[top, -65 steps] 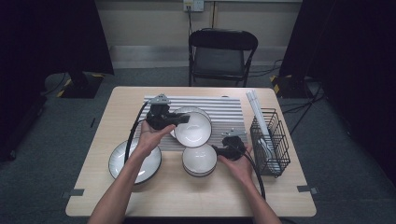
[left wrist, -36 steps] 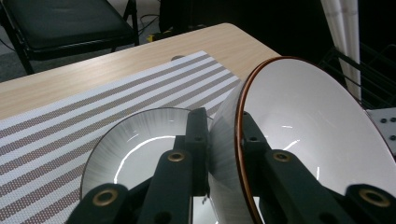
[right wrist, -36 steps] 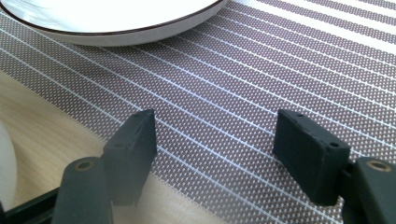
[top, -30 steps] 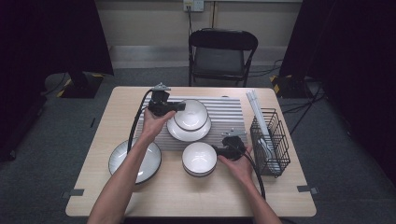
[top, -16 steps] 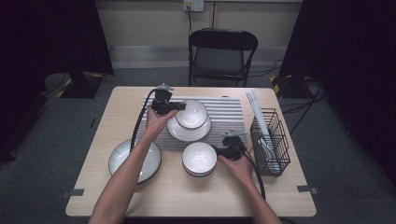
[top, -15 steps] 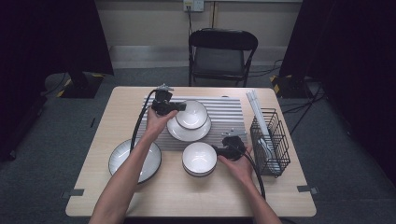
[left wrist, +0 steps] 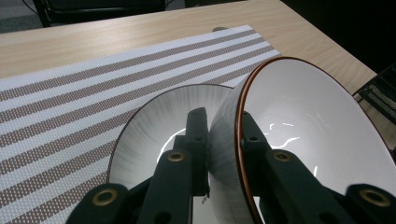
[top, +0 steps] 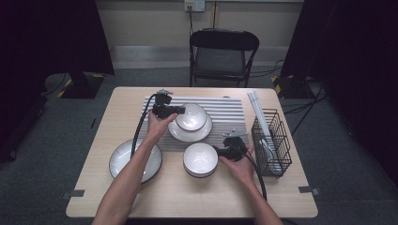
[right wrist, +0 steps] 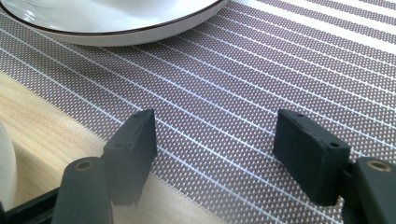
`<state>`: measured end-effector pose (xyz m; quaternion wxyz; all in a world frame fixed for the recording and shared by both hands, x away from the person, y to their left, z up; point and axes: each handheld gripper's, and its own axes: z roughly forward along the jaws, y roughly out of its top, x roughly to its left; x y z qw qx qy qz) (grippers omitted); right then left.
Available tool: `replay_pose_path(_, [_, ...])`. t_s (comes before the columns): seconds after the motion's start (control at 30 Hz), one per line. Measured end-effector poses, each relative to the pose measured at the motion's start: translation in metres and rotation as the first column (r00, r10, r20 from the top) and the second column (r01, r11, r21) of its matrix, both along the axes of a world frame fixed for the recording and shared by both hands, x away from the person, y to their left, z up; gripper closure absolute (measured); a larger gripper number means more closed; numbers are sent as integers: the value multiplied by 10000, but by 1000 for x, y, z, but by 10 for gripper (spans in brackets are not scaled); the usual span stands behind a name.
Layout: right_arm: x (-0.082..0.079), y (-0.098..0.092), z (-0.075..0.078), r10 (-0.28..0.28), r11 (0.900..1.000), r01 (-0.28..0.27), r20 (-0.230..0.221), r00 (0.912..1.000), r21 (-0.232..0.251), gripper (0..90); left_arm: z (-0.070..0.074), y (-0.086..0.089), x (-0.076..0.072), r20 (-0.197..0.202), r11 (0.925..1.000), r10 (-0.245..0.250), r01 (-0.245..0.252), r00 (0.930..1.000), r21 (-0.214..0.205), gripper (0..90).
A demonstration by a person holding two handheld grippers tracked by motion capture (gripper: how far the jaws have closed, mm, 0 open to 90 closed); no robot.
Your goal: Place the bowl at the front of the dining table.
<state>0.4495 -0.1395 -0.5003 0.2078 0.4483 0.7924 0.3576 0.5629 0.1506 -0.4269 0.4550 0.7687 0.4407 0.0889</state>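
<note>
Left gripper (left wrist: 223,140) pinches the small bowl's (left wrist: 299,135) rim over the plate (left wrist: 159,126); right gripper (right wrist: 215,154), at 4 o'clock, gapes wide with nothing between its jaws.

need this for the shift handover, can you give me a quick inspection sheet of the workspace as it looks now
surface: wooden table with a striped mat at the back.
job's things: small bowl tilted over a plate on the mat.
clutter: a second bowl and a second plate near the front, a black wire rack at the right.
grippers: left gripper shut on the small bowl's rim; right gripper open over the mat edge, nothing between its jaws.
cables: black cable trailing along the left forearm.
surroundings: folding chair behind the table, dark curtains at both sides.
</note>
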Motion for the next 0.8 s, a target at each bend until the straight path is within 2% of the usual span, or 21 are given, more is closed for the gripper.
replay_pose_path(0.5, [0, 0, 0, 6, 10000, -6, 7, 10000, 14, 297, -19, 6, 2, -429, 9996, 73, -61, 9991, 269, 785])
replay_pose_path(0.7, [0, 0, 0, 4, 10000, -4, 7, 10000, 12, 297, -25, 8, 4, -640, 9998, 119, -109, 9979, 156, 785])
replay_pose_path(0.8, [0, 0, 0, 4, 10000, -4, 7, 10000, 11, 297, -26, 7, 5, -613, 9999, 92, -84, 9981, 147, 785])
